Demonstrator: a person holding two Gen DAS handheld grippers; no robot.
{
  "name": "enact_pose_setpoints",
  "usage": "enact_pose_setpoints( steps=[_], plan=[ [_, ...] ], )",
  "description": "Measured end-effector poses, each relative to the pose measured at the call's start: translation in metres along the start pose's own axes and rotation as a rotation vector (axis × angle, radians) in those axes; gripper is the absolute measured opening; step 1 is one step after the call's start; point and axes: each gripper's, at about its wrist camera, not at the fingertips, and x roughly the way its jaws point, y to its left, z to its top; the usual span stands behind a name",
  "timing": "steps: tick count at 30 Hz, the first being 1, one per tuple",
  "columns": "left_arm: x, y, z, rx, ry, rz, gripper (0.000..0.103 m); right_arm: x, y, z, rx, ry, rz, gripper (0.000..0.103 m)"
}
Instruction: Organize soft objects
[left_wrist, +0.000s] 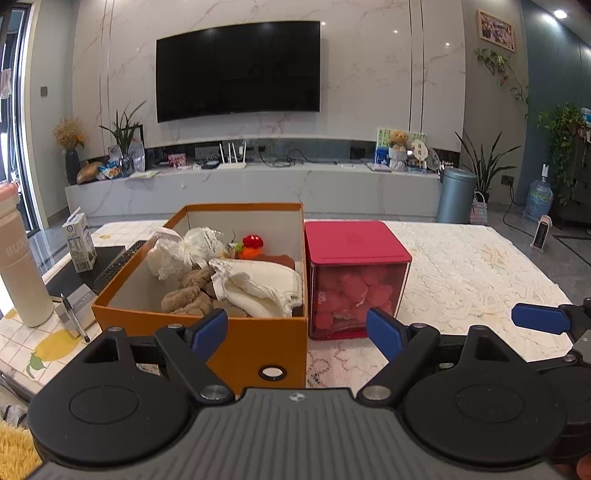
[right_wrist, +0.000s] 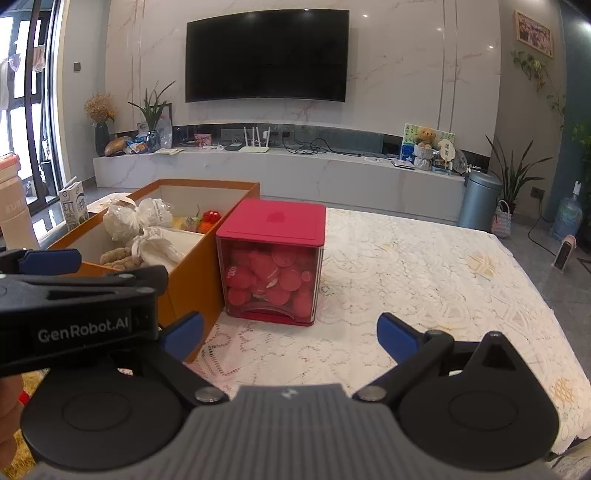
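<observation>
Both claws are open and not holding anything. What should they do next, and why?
Probably the left claw should reach forward into the open orange cardboard box and pinch the cream cloth bag lying on top. Both it and the right claw are open and empty, and the box sits directly ahead, full of soft things.

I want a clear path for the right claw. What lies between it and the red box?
Only bare lace tablecloth lies between the open right claw and the red box, as the right wrist view shows.
</observation>
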Motion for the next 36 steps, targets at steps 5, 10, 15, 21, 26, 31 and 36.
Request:
enact_pose_setpoints(
  steps=[5, 10, 15, 21, 26, 31, 36],
  plan=[
    [-0.0006, -0.0024, -0.0011, 0.004, 0.0, -0.015, 0.099, 0.0039, -0.0062, -0.0022, 0.037, 0.023, 0.009, 0.098],
    [-0.0013, -0.0033, -0.002, -0.003, 0.003, -0.02, 0.099, 0.0033, -0.0064, -0.0028, 0.032, 0.021, 0.001, 0.098],
    [-0.0034, -0.0053, -0.0011, -0.005, 0.003, 0.002, 0.099, 0.0041, -0.0079, -0.0031, 0.049, 0.026, 0.013, 0.098],
    [-0.0049, -0.0031, -0.0006, -0.016, 0.0, 0.003, 0.099, 0.0036, -0.0077, -0.0036, 0.047, 0.017, 0.016, 0.098],
    [-0.0052, -0.0041, -0.0002, -0.017, -0.003, 0.009, 0.099, 0.003, -0.0085, -0.0037, 0.056, 0.014, 0.017, 0.098],
    [-0.0039, -0.0035, 0.0001, -0.02, 0.004, 0.007, 0.099, 0.0034, -0.0082, -0.0035, 0.058, 0.016, 0.019, 0.098],
    [-0.0036, -0.0019, -0.0001, -0.024, 0.005, 0.003, 0.099, 0.0023, -0.0073, -0.0044, 0.067, 0.003, 0.021, 0.098]
  ],
)
